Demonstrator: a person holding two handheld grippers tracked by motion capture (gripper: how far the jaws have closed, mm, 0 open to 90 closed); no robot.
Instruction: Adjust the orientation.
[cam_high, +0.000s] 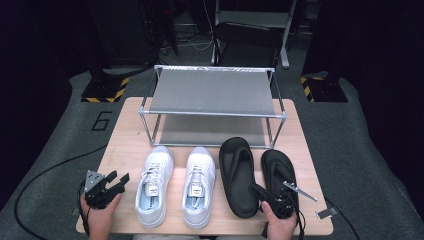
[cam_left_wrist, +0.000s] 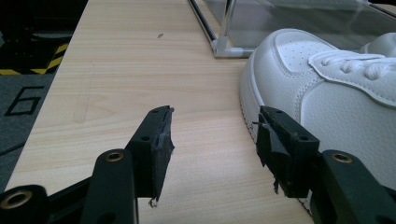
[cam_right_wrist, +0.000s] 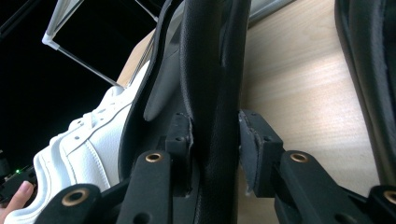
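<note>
Two black slippers lie side by side at the table's right. My right gripper (cam_high: 256, 190) is shut on the right rim of the left slipper (cam_high: 237, 170) near its heel. In the right gripper view the jaws (cam_right_wrist: 215, 126) clamp that slipper's rim (cam_right_wrist: 210, 56), one pad on each side. The second slipper (cam_high: 280, 170) lies just right of it, touched by neither jaw. My left gripper (cam_high: 118, 179) rests low at the table's front left, open with nothing between its fingers (cam_left_wrist: 212, 126). It sits just left of a white sneaker (cam_left_wrist: 336, 93).
A pair of white sneakers (cam_high: 155, 185) (cam_high: 200, 185) stands in the middle of the wooden table (cam_high: 125, 145), toes toward a two-shelf metal rack (cam_high: 212, 92) at the back. Bare wood lies left of the sneakers. Cables trail off the table's front corners.
</note>
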